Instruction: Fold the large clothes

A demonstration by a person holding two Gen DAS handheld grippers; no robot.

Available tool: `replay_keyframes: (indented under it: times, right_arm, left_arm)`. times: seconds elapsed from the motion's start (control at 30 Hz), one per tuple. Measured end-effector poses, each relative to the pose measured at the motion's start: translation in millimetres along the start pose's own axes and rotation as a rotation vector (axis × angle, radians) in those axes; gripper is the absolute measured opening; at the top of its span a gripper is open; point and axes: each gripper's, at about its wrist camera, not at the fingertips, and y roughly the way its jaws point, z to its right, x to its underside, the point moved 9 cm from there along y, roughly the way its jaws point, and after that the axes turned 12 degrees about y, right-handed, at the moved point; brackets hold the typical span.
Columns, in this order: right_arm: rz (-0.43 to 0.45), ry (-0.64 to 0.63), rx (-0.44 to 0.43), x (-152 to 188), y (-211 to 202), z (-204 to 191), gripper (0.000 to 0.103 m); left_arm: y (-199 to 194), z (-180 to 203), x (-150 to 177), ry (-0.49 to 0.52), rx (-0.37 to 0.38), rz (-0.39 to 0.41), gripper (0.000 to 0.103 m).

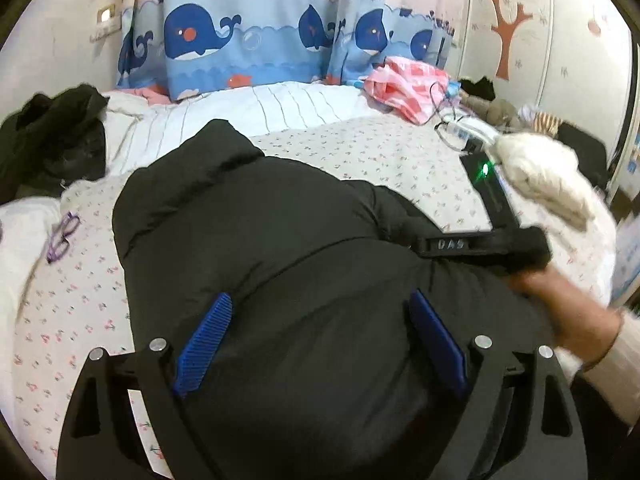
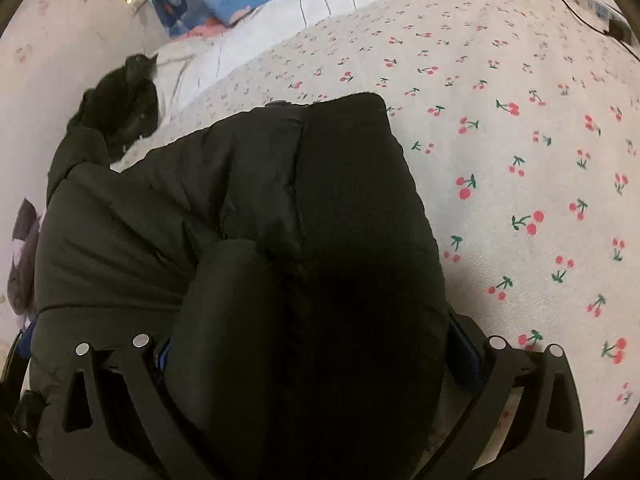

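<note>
Black puffer jacket (image 1: 280,240) lay on the cherry-print bed (image 2: 520,160), bulging between the spread left gripper (image 1: 320,344) jaws; right gripper (image 2: 316,344) looked wide around a padded fold, pinch unclear; probably soft, springy, slippery, best grabbed at seams.

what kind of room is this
Most likely a child's bedroom. A bed with a cherry-print sheet fills both views, whale-and-boat curtains hang behind it, and the wall carries a tree decal. A black puffer jacket lies on the bed.
</note>
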Motion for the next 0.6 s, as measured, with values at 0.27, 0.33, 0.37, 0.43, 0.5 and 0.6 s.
replay_keyframes:
  times: [0.27,0.33,0.37,0.43,0.5,0.6]
  right_arm:
    - [0.269,-0.114,0.021,-0.4,-96.5,-21.7,0.096]
    - [0.319,-0.153,0.015,13.1,-115.7,-27.2,0.096]
    - [0.325,-0.162,0.026,19.7,-117.7,-27.7,0.096]
    - [0.254,-0.191,0.089,35.0,-97.7,-23.5,0.096]
    - [0.144,-0.158,0.089,52.3,-71.4,-4.1,0.096]
    - [0.118,-0.141,0.104,48.8,-68.9,-2.1,0.096]
  left_arm:
    - [-6.3,2.8,2.1,0.051,-0.070,0.007,0.087]
    - [-7.2,1.1,1.7,0.043,-0.069,0.011,0.087]
    - [-7.6,0.6,1.6,0.040,-0.070,0.012,0.087]
    - [-8.2,0.0,1.0,0.038,-0.075,0.014,0.087]
    - [-8.9,2.0,0.3,0.042,-0.067,0.018,0.087]
    - [-7.9,7.4,1.2,0.073,-0.085,0.011,0.087]
